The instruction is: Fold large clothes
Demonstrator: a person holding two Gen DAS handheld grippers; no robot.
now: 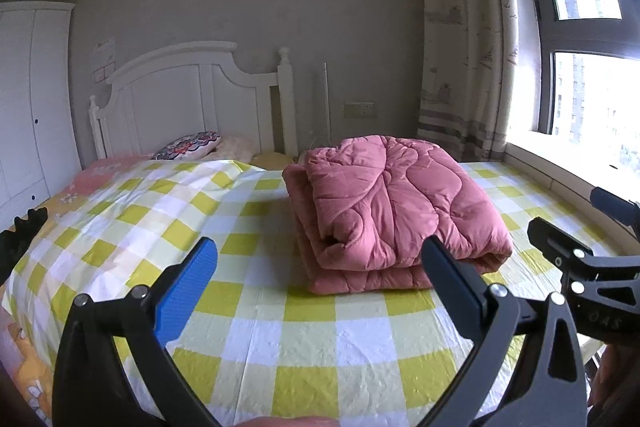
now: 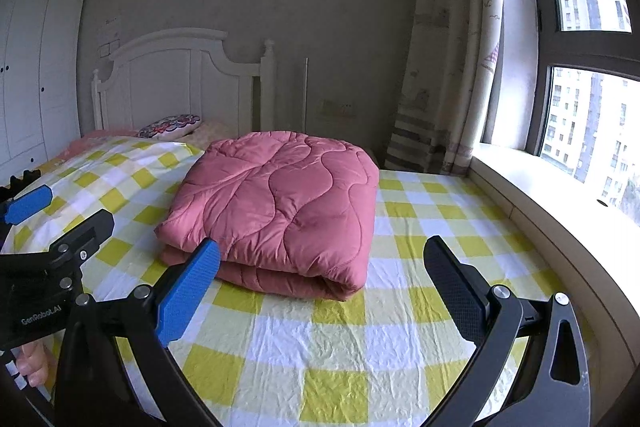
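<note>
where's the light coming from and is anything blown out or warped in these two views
Left wrist view: daylight from the window at right, panes blown out white, headboard bent by the fisheye. Right wrist view: same window less overexposed, buildings visible; pink quilt evenly lit and sharp, corners vignetted black.

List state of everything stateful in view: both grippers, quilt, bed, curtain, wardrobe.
left gripper: open, empty, above the sheet, short of the quilt
right gripper: open, empty, short of the quilt
pink quilt: folded into a stacked bundle, lying on the bed, not touched
checked sheet: spread over the bed, creased
curtain: drawn aside, window uncovered
wardrobe: doors shut
patterned pillow: lying by the headboard
</note>
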